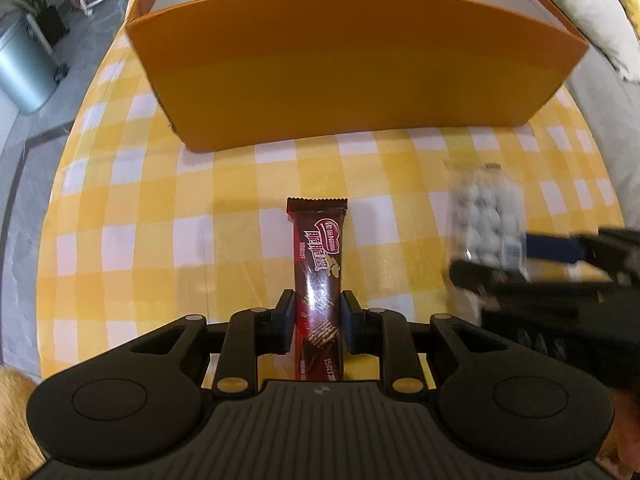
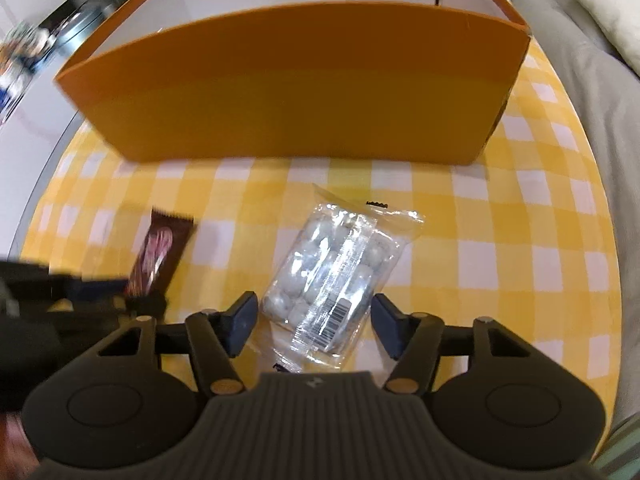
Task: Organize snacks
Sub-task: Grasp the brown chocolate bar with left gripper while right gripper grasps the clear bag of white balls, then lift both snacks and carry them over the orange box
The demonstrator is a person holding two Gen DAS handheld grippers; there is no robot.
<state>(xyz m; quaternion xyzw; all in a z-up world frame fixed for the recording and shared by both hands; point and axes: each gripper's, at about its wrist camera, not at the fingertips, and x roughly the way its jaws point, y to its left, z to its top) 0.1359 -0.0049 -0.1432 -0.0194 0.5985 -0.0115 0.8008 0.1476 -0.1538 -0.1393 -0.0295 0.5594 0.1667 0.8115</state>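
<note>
A dark red chocolate wafer bar [image 1: 318,280] lies lengthwise between my left gripper's [image 1: 318,312] fingers, which press its sides; it also shows blurred in the right wrist view [image 2: 158,256]. A clear bag of white round candies [image 2: 332,272] lies between my right gripper's [image 2: 314,314] open fingers, which stand a little apart from its sides; the bag shows blurred in the left wrist view [image 1: 486,220], with the right gripper [image 1: 560,276] around it. An orange box [image 1: 352,64] with a white inside stands behind both snacks [image 2: 292,84].
A yellow-and-white checked cloth [image 1: 160,216] covers the round table. A grey bin [image 1: 22,68] and a plant stand on the floor at far left. A pale cushion [image 2: 600,8] and sofa lie at right.
</note>
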